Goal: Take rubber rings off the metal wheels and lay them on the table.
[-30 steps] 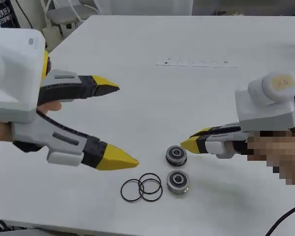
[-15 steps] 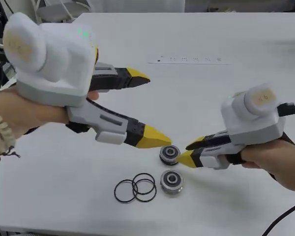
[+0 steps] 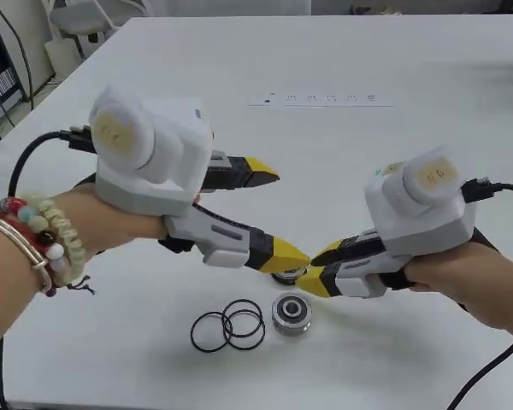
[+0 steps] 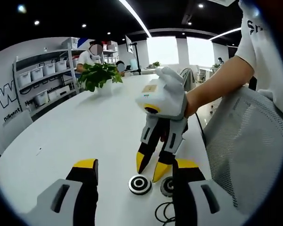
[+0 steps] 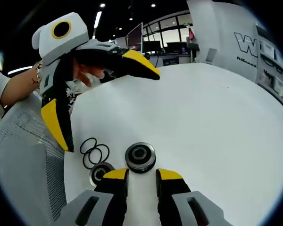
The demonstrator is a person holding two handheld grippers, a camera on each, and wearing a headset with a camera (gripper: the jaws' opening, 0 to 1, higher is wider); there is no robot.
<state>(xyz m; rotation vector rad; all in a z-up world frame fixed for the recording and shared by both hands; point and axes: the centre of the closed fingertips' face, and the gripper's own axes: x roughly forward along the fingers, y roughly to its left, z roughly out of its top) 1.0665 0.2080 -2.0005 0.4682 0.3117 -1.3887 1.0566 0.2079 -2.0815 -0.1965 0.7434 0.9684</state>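
Both grippers are empty. On the right gripper (image 5: pixel 142 173) the fingers sit a narrow gap apart, pinching nothing. The tips are just short of the dark-rimmed wheel (image 5: pixel 140 157), which lies dead ahead, centred on the gap. On the left gripper (image 3: pixel 288 215) the fingers are spread wide with only air between them. In the left gripper view the same wheel lies ahead, between its two fingers. Its lower fingertip is just beside the right gripper's tips, over that wheel.

The second wheel (image 5: pixel 100 174) is just beside the outer side of one right-gripper finger, near the first wheel but apart from it. Its rim looks bare silver, so my guess is it's already stripped. Beyond it three rings (image 5: pixel 95 153) lie flat on the table (image 5: pixel 217 122), overlapping each other, clear of all fingers.

My read of the step: strip the ring off the dark-rimmed wheel.
- One gripper should pin the wheel by its faces or hub, not the rim, or the ring gets trapped.
- The other gets one fingertip under the ring edge and rolls it sideways out of the groove.
- Pull slowly, since the rubber can snap free and fly.
- The wheel is round and will likely skid or roll if only nudged, so clamp before prying.
- Lay the ring by the other three.
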